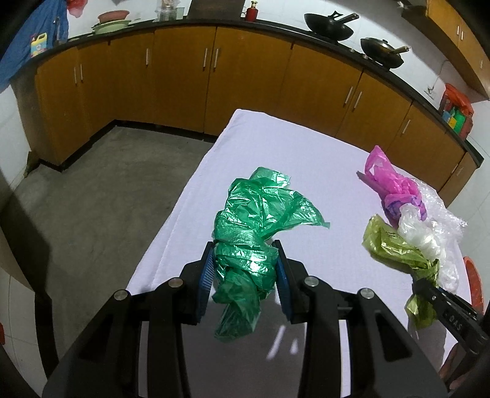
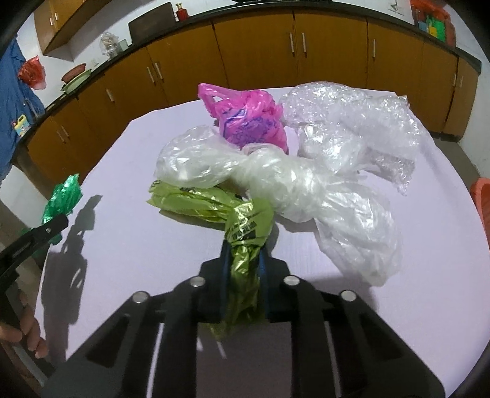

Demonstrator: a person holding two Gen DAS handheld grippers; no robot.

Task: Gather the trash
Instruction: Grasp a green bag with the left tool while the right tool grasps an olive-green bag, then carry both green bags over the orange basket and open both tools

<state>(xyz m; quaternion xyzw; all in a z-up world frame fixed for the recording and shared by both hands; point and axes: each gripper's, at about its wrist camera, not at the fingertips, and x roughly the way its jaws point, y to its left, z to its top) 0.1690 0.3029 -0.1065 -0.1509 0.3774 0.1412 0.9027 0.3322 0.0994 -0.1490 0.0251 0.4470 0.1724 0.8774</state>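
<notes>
My left gripper (image 1: 245, 248) is shut on a crumpled dark green plastic bag (image 1: 251, 220) and holds it above the white-covered table (image 1: 275, 137); the bag also shows in the right wrist view (image 2: 62, 196). My right gripper (image 2: 245, 249) is shut on a crumpled olive-green plastic bag (image 2: 220, 208), which also shows in the left wrist view (image 1: 395, 245). Beyond it lie a knotted clear bag (image 2: 275, 180), a pink bag (image 2: 248, 119) and a heap of bubble wrap (image 2: 361, 125).
Brown kitchen cabinets (image 1: 183, 76) under a black counter run behind the table. Two black woks (image 1: 330, 24) sit on the counter. Grey floor (image 1: 107, 189) lies left of the table. An orange object (image 2: 480, 196) is at the table's right edge.
</notes>
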